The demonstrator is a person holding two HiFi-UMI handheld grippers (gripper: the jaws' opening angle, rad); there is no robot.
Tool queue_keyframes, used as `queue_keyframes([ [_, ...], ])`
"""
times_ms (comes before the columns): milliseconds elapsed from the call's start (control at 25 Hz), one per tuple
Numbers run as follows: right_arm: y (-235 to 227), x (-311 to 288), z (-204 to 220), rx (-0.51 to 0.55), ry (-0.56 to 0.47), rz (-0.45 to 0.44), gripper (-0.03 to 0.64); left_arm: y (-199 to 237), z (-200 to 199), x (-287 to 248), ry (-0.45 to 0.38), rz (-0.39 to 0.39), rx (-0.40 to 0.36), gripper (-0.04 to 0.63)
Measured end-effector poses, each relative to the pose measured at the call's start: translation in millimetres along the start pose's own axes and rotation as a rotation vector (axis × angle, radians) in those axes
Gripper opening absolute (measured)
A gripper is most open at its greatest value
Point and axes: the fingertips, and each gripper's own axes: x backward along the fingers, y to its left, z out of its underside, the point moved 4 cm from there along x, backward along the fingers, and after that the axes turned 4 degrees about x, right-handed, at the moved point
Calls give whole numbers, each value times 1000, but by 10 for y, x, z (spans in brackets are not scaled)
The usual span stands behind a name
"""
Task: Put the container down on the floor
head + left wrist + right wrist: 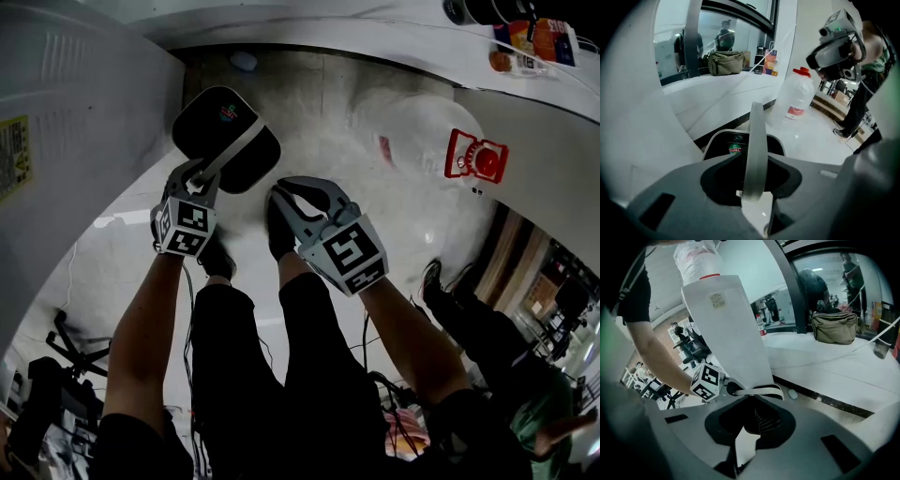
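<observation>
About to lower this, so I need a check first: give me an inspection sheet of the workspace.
Surface: pale glossy floor.
Job's things: black container hangs by its handle; floor contact unclear.
Clutter: clear water jug with a red cap; small pale object by the wall.
Grippers: left gripper shut on the handle; right gripper shut, empty.
Cables: thin cables behind the person's feet.
Surroundings: white cabinet at left; ledge with a bag; another person's shoe.
</observation>
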Motion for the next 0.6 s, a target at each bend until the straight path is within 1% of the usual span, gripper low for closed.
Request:
queue_keyframes([
  [320,85,42,66,-10,17,-9,11,109,44,123,24,-42,14,121],
  [480,118,62,41,-18,19,-23,11,107,20,197,24,-55,-29,121],
  [600,126,76,7,-19,14,-23,11,82,16,213,33,-42,-33,121],
])
